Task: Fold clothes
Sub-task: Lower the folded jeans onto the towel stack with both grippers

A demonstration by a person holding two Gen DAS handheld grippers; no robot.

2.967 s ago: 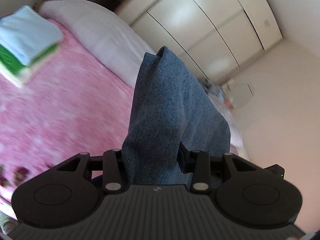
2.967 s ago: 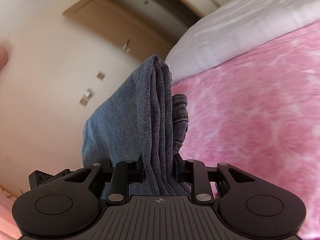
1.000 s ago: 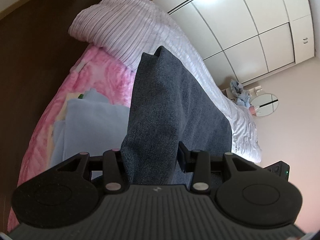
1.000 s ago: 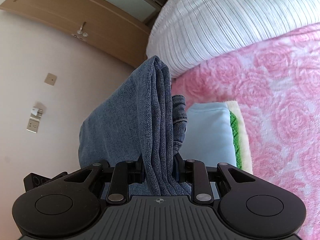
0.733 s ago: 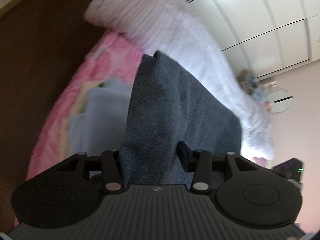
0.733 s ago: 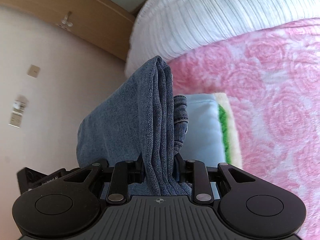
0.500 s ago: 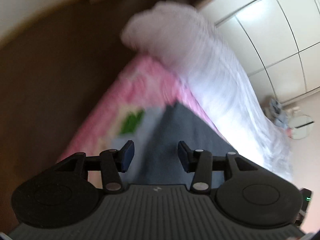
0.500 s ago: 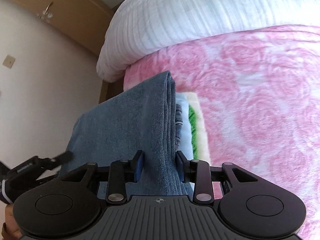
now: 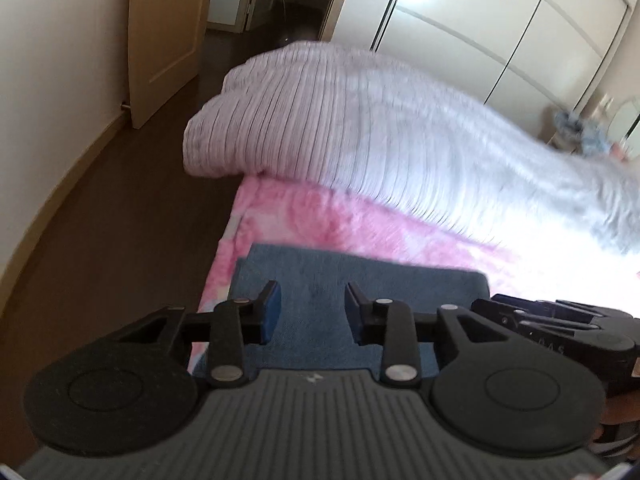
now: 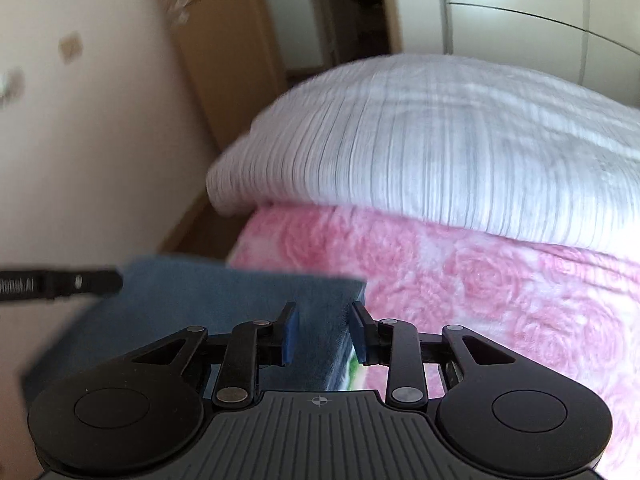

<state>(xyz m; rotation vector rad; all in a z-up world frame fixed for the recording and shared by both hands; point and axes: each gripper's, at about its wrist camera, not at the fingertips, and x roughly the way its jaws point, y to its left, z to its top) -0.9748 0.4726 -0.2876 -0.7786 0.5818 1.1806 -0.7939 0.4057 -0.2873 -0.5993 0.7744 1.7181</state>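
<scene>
Folded jeans point(image 9: 352, 280) lie flat near the corner of the bed's pink blanket point(image 9: 360, 228), apparently on other folded laundry, a green edge point(image 10: 352, 372) showing beneath. Left tongs point(image 9: 312, 312) and right tongs point(image 10: 324, 336) both gape apart, gripping nothing. Judged step: placement done; next, back clear without snagging denim.

Bed, pink rose-patterned blanket point(image 9: 320, 224); white striped duvet point(image 9: 360, 120) heaped across it. Dark wood floor point(image 9: 120, 240). Cream wall point(image 9: 60, 60) with pale skirting. Light wooden door point(image 9: 164, 32), open. White glossy wardrobe doors point(image 9: 500, 20), brightly lit.
</scene>
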